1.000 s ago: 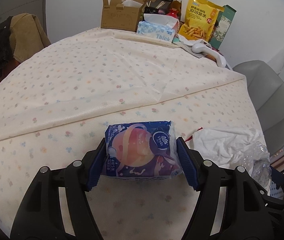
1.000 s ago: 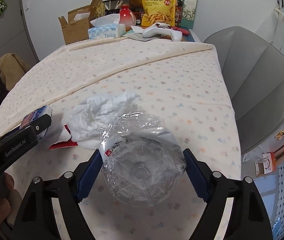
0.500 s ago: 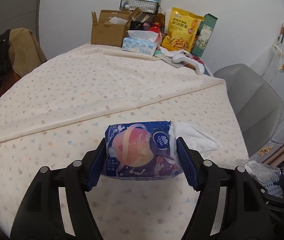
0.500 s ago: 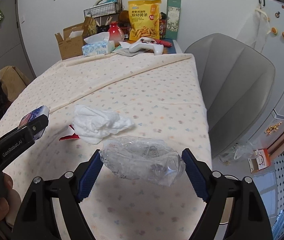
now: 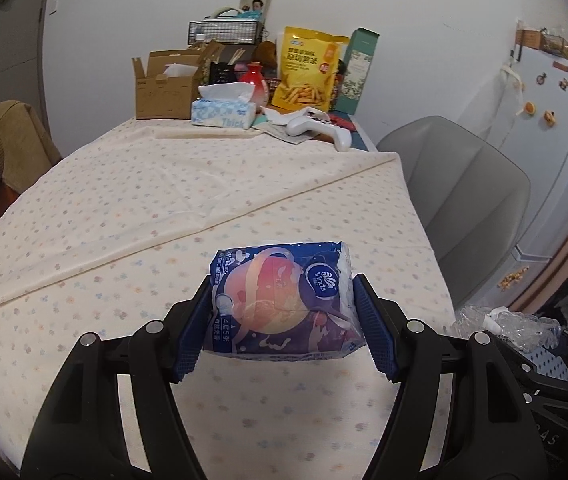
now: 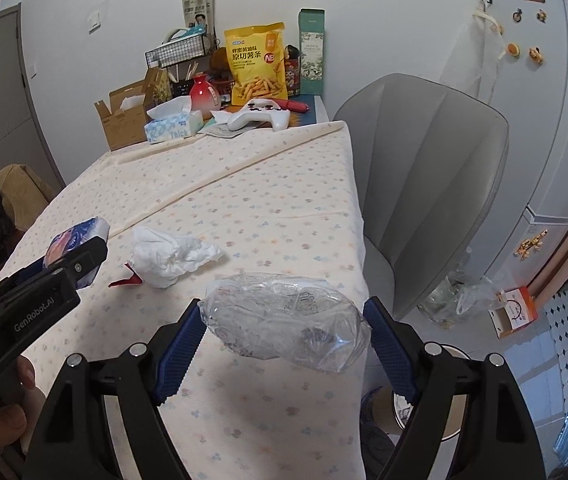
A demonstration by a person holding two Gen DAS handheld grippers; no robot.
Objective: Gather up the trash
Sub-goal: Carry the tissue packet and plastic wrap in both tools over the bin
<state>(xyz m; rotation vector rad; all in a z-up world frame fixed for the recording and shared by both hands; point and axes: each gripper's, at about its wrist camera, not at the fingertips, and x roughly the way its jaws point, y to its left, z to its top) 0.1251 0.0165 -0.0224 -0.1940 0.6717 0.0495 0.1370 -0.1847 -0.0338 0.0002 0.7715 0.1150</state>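
My left gripper (image 5: 284, 320) is shut on a blue and pink tissue pack (image 5: 280, 304) and holds it above the table's near end; the pack also shows in the right wrist view (image 6: 76, 240). My right gripper (image 6: 284, 328) is shut on a crushed clear plastic bottle (image 6: 284, 320), held above the table's right edge; the bottle shows at the right of the left wrist view (image 5: 512, 324). A crumpled white tissue (image 6: 172, 256) and a red scrap (image 6: 124, 278) lie on the flowered tablecloth (image 6: 244, 200) between the grippers.
At the table's far end stand a cardboard box (image 5: 164, 88), a tissue box (image 5: 224, 110), a yellow snack bag (image 5: 310, 72), a green carton (image 5: 358, 72) and a white game controller (image 5: 316, 126). A grey chair (image 6: 424, 184) stands right of the table, a fridge (image 6: 544, 100) behind it.
Both grippers have lifted and pulled back from the table with their loads. The bottle has turned from end-on to lying sideways between the right fingers.
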